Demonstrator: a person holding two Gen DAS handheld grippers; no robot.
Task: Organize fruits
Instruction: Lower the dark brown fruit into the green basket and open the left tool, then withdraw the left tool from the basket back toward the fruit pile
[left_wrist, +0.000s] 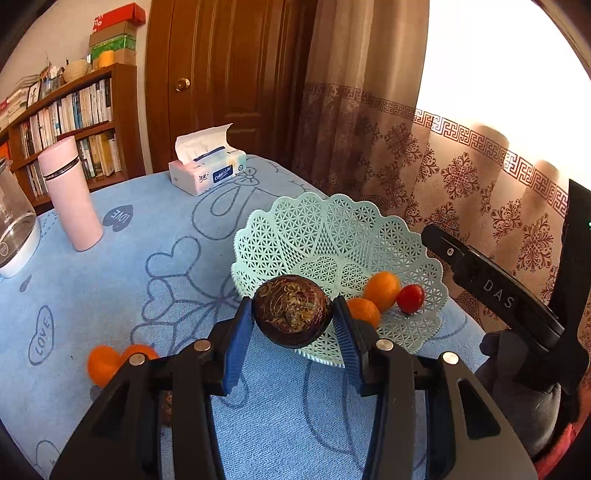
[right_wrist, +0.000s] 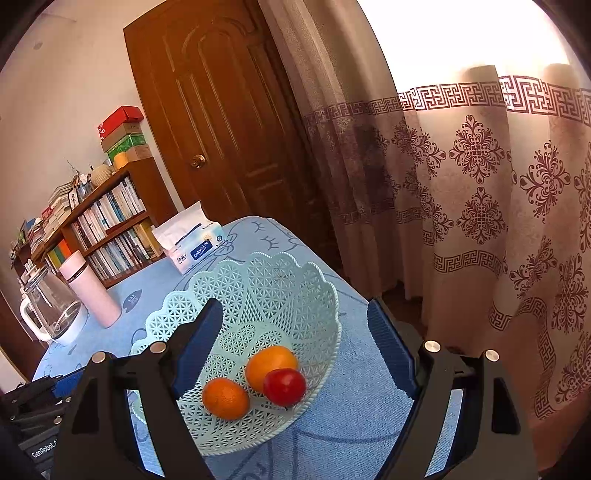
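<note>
My left gripper (left_wrist: 293, 314) is shut on a dark brown, fibrous round fruit (left_wrist: 291, 311) and holds it at the near rim of a mint green lattice basket (left_wrist: 325, 236). In the basket lie two oranges (left_wrist: 382, 290) and a red tomato (left_wrist: 410, 298). My right gripper (right_wrist: 295, 317) is open and empty above the same basket (right_wrist: 258, 295), with the oranges (right_wrist: 271, 365) and the tomato (right_wrist: 284, 386) below it. Two more oranges (left_wrist: 105, 363) lie on the blue cloth at the left.
On the blue cloth (left_wrist: 122, 280) stand a pink flask (left_wrist: 70, 195), a glass kettle (left_wrist: 14, 225) and a tissue pack (left_wrist: 207, 170). A bookshelf, a wooden door and patterned curtains are behind. The right gripper's body (left_wrist: 495, 291) shows right of the basket.
</note>
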